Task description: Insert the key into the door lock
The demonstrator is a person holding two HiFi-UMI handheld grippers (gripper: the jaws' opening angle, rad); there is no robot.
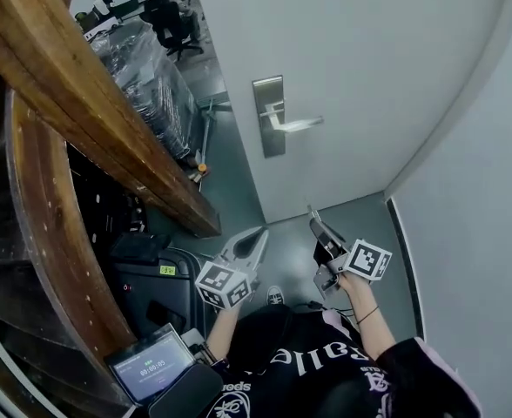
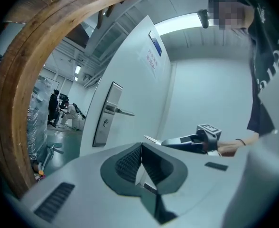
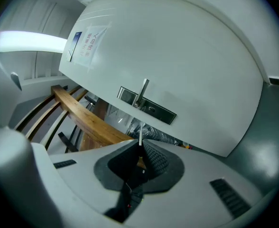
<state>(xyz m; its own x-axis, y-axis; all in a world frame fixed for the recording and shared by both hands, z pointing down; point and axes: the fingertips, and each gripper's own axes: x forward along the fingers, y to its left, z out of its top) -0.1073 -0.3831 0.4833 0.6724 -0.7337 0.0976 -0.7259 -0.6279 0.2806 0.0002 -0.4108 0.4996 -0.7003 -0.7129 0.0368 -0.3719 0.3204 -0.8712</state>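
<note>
While you are facing the white door [image 1: 360, 77], a curved wooden rail [image 1: 82, 103] is filling the far left of the head view. A plastic-wrapped stack [image 1: 151, 85] is standing behind it, and a lit screen [image 1: 151, 361] is glowing at the lower left.

Moving right, you are holding the left gripper [image 1: 256, 240] low and pointing up toward the door, its marker cube [image 1: 224, 286] facing the camera. In the left gripper view its fingers [image 2: 130, 163] are pressing together at the tips, and nothing is showing between them.

Further right, the metal lock plate [image 1: 268, 116] is sitting on the door with its lever handle [image 1: 298, 124] pointing right. The left gripper view is showing the keyhole [image 2: 105, 123] below that handle.

Right of the plate and lower, you are holding the right gripper [image 1: 315, 225] aimed up at the door, well apart from the lock. In the right gripper view its fingers [image 3: 156, 158] are clamping the key [image 3: 140, 133], whose thin blade is sticking out past the tips toward the lock plate [image 3: 149, 107]. The left gripper view is showing the same blade [image 2: 152, 139] projecting from the right gripper [image 2: 187, 140], with open air between it and the door.

At the far right, a pale wall [image 1: 482, 216] is meeting the door frame.
</note>
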